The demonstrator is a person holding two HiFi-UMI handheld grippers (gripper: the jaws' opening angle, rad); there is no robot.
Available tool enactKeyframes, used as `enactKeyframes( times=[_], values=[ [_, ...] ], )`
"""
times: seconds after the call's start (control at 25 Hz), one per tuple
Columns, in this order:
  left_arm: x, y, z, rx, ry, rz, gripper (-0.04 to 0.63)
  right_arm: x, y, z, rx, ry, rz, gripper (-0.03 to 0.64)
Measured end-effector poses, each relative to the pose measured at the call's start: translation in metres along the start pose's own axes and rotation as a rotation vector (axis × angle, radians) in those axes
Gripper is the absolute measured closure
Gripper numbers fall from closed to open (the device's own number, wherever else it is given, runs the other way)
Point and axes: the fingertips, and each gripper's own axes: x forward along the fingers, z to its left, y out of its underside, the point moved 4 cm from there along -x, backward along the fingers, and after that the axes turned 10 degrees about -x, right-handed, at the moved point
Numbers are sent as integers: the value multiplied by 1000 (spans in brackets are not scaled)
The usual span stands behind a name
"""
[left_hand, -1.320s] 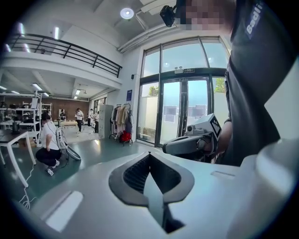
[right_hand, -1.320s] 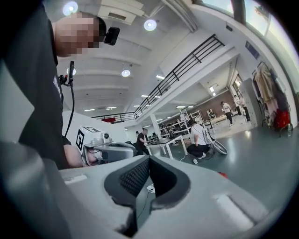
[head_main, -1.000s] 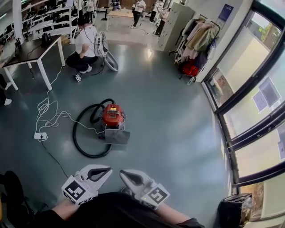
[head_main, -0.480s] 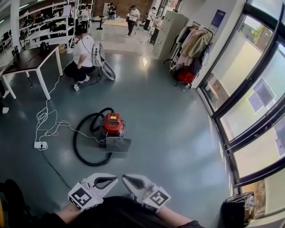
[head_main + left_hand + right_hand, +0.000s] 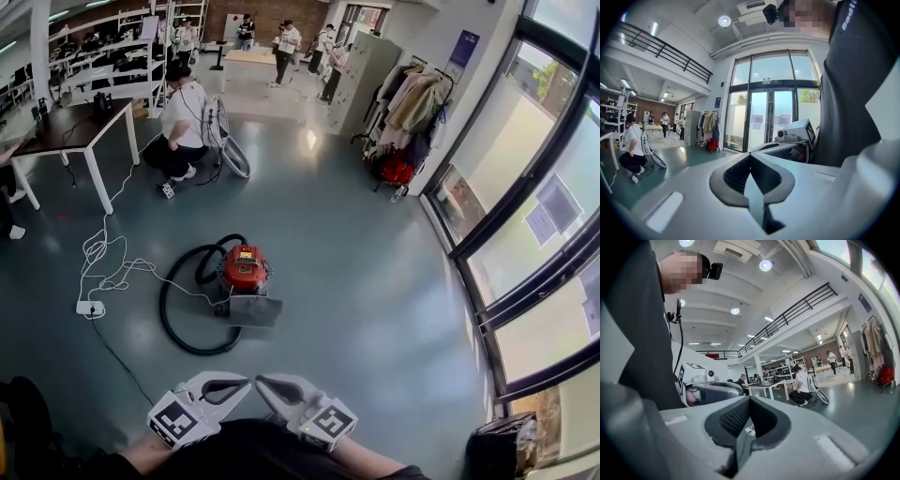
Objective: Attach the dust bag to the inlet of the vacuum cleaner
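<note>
The vacuum (image 5: 246, 269) sits on the floor well ahead of the fingertips, with its hose (image 5: 176, 314) looped off to their left. A flat grey piece (image 5: 254, 310) lies against its near end. It is too small to tell whether this is the dust bag or an opened lid, or what the body holds. The left gripper (image 5: 246, 383) and right gripper (image 5: 262, 382) are both closed on nothing, tips almost meeting close to the person, probably just carried, since the vacuum is out of reach.

Left tool (image 5: 751, 157) jaws together, empty; right tool (image 5: 787, 140) beyond.
</note>
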Motion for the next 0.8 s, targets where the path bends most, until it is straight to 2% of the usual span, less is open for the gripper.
enactKeyframes(
  times=[0.32,0.8],
  values=[
    [-3,-2,-1,20,-12,7,578,2,1,0,-9,-11,17,624],
    [-6,2,0,7,-26,0,578,5,1,0,-28,-9,8,624]
  ],
)
